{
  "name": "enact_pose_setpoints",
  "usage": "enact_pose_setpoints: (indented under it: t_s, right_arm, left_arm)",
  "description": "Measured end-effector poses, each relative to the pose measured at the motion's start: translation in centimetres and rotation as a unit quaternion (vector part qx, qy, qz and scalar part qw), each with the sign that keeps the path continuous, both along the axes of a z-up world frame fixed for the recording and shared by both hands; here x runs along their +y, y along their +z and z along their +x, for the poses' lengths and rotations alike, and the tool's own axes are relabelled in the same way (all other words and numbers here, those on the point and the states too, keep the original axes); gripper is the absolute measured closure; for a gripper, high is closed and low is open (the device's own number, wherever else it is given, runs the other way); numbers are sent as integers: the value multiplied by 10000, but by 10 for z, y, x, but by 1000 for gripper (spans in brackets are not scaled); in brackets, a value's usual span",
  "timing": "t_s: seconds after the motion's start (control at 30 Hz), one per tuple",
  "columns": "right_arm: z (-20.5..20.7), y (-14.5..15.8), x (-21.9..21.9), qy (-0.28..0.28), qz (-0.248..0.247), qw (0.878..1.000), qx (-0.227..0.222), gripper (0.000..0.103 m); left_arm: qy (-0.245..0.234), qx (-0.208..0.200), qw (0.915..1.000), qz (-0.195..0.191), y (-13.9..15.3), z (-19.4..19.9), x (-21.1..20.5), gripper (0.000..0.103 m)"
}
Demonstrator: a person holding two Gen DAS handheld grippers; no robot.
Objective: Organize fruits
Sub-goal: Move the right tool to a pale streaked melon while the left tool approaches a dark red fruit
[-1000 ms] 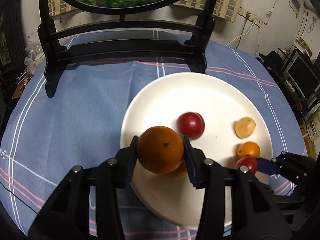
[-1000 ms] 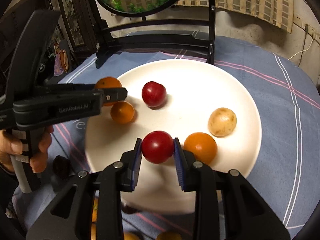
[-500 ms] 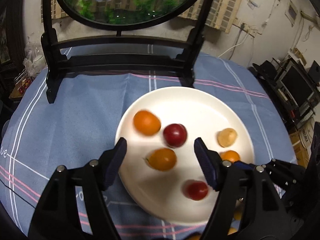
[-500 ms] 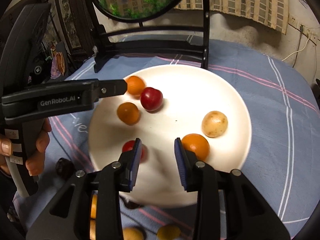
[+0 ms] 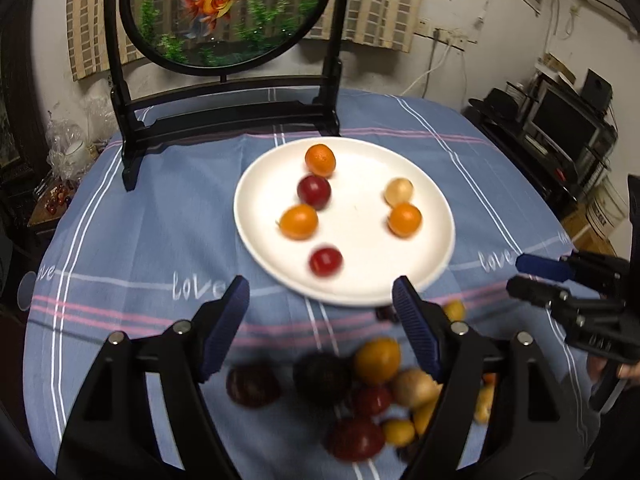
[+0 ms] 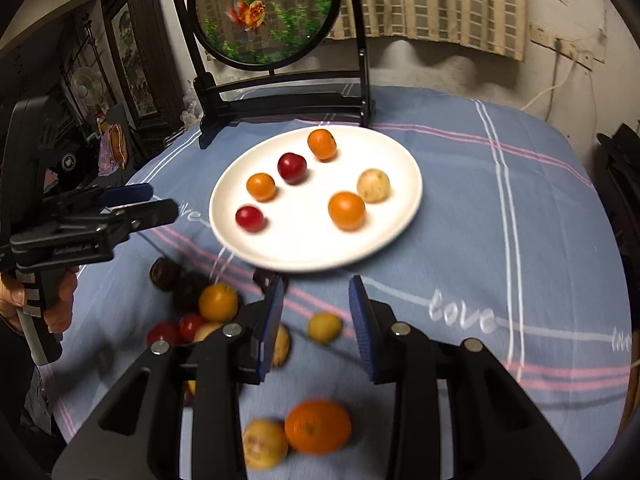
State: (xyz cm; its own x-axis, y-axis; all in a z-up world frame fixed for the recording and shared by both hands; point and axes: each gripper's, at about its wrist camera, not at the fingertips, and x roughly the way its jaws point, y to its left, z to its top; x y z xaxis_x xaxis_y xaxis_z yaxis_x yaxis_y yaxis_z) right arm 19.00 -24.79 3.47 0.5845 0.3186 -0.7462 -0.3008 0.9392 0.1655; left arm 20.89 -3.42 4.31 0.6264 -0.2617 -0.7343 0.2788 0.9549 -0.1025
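A white plate (image 5: 436, 216) (image 6: 404, 160) holds several small fruits: oranges (image 5: 320, 159) (image 6: 346, 210), red ones (image 5: 325, 261) (image 6: 249, 218) and a tan one (image 5: 398, 191) (image 6: 373, 186). My left gripper (image 5: 322, 312) is open and empty, above the cloth in front of the plate; it also shows in the right wrist view (image 6: 140, 204). My right gripper (image 6: 316, 312) is open and empty; it shows at the right of the left wrist view (image 5: 532, 276). A pile of loose fruits (image 5: 376, 360) (image 6: 218, 302) lies on the cloth near me.
A black stand with a round goldfish picture (image 5: 224, 12) (image 6: 264, 12) stands behind the plate. An orange (image 6: 318, 426) and a tan fruit (image 6: 264, 444) lie close under my right gripper. The blue striped cloth (image 5: 160, 220) covers the round table.
Both grippers opened and let go of their fruits, an orange and a red one, onto the plate. Both then pulled back and up, away from the plate.
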Motion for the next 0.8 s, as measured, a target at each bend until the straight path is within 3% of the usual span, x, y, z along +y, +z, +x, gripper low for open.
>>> enact_pose_setpoints:
  t_s: [0.07,0.3,0.4,0.8]
  right_arm:
    - [-13,0,-2,-40,23,10000,-6,61]
    - [-56,-11,-3,-108,80,9998,149,59]
    - [-71,-18,1,-97,75,9997,213,51]
    - [-111,-45,6,-24,76,9990,435,50]
  left_arm:
    - [-14,-33,10000,12,1,-13,2,27]
    - [69,-127,9999,4,0,-60,19,25]
    - [102,-117,9999,27,-4,-73,25,24]
    - [171,238,9996,9,-41,-99,39,21]
